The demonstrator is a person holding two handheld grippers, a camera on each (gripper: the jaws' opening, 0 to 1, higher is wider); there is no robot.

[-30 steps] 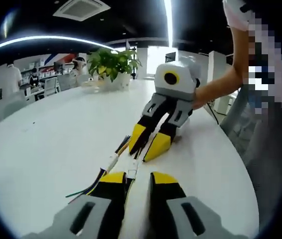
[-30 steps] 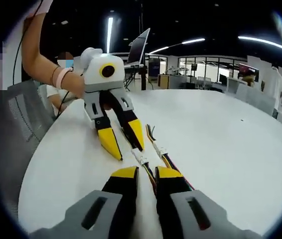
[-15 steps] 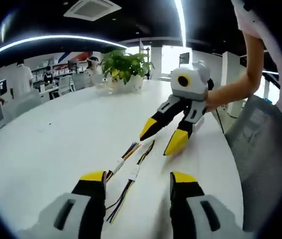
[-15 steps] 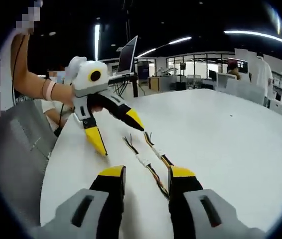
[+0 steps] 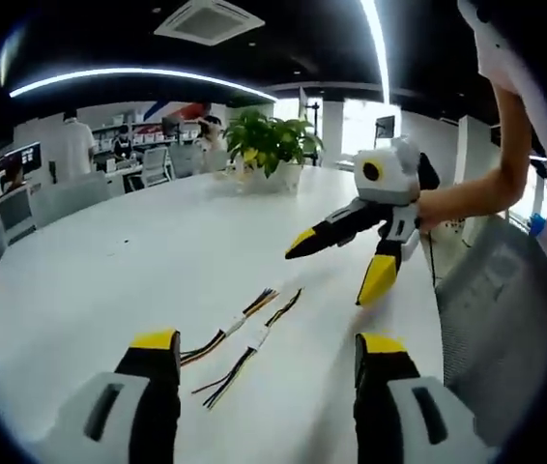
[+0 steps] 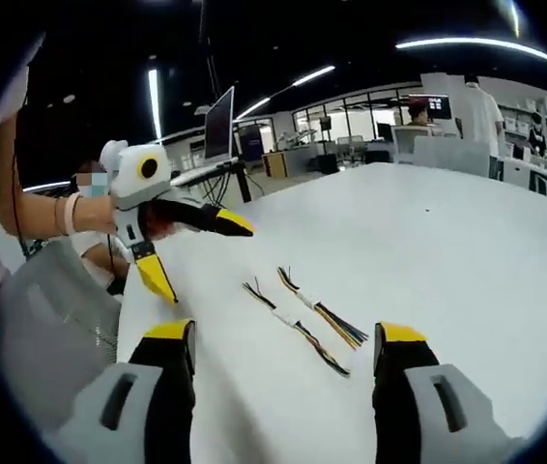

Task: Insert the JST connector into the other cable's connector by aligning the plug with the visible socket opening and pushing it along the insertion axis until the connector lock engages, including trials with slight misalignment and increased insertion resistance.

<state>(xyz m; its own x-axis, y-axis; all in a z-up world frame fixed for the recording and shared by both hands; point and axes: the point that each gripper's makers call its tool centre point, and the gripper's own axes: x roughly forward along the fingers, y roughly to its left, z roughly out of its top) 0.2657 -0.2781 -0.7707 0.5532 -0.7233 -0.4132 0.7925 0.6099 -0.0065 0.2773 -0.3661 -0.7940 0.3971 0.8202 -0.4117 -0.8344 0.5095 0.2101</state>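
Observation:
Two short cables with white JST connectors lie side by side on the white table, apart from each other. In the left gripper view they are the left cable (image 5: 227, 331) and the right cable (image 5: 257, 338). In the right gripper view they are one cable (image 6: 288, 324) and another cable (image 6: 314, 308). My left gripper (image 5: 266, 350) stands open above the table, back from the cables, holding nothing. My right gripper (image 6: 288, 338) is open too, also empty. Each gripper shows in the other's view: the right gripper (image 5: 344, 259) and the left gripper (image 6: 188, 249), both wide open.
A potted plant (image 5: 272, 147) stands at the far side of the white table (image 5: 138, 251). A grey mesh chair (image 5: 491, 300) sits at the table's edge by the person's arm (image 5: 467, 193). Desks, monitors and people stand in the background.
Both grippers have opened, let go of the cables and drawn back and up. The two cables now lie loose on the table, unjoined.

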